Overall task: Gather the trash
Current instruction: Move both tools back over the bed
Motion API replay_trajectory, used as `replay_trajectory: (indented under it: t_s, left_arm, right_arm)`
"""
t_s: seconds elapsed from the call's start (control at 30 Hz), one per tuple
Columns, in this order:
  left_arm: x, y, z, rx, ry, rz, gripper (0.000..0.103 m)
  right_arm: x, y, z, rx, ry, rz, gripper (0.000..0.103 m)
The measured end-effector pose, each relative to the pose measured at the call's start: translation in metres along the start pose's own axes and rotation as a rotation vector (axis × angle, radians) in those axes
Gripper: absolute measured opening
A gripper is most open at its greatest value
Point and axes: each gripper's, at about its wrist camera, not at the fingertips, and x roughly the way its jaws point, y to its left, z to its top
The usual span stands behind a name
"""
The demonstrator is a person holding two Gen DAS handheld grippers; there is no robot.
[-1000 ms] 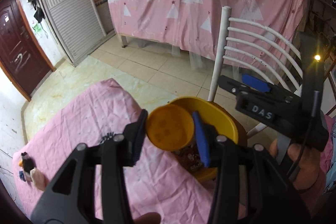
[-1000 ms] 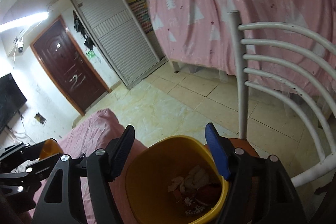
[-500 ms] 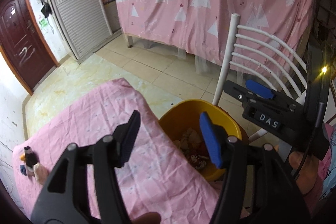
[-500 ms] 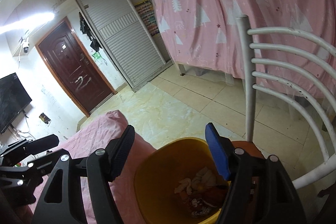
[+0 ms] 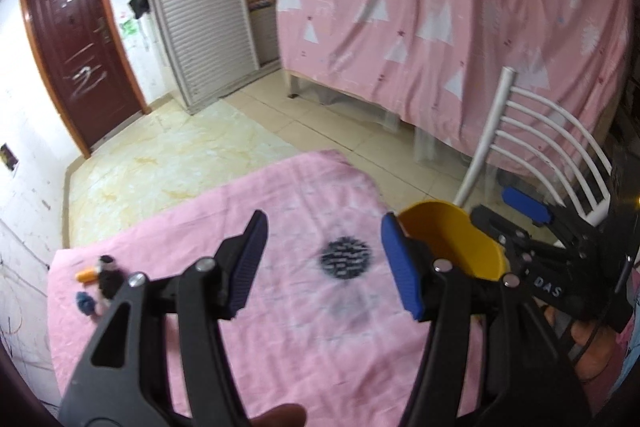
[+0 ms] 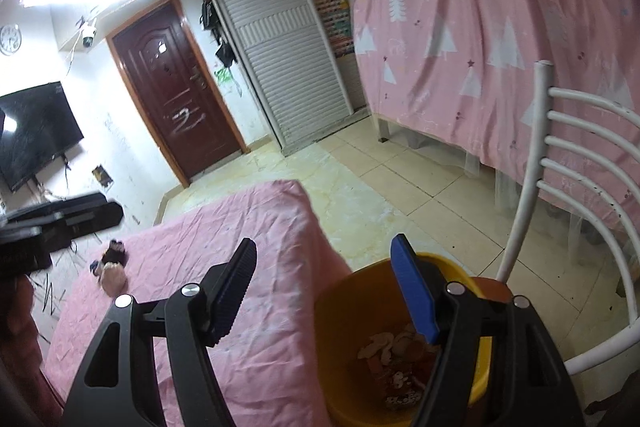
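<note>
Left hand-held gripper (image 5: 324, 259): spread, empty, over desk (image 5: 280, 327).
Right hand-held gripper (image 6: 324, 283): spread, empty, above bin (image 6: 400, 367).
Bin: trash (image 6: 396, 355) inside.

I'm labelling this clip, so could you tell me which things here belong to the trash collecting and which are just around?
Job:
yellow bin
spiky black item
small scraps
left gripper
right gripper

Just around:
white chair
pink curtain
door
TV
</note>
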Motion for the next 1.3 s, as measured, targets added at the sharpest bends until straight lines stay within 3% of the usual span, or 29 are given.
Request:
replay_trajectory:
  t_s: [0.7,1.3]
  left_arm:
    - [-0.039,0.166,-0.047,-0.163,-0.002,0.226,0.061]
    - [-0.019,0.265,-0.091,-0.321,0.073,0.269,0.061]
  right_arm:
    - [0.039,0.142,-0.017,-0.223,0.104,0.136,0.064]
    - [0.086,0.242,-0.031,-0.387,0.203,0.205,0.064]
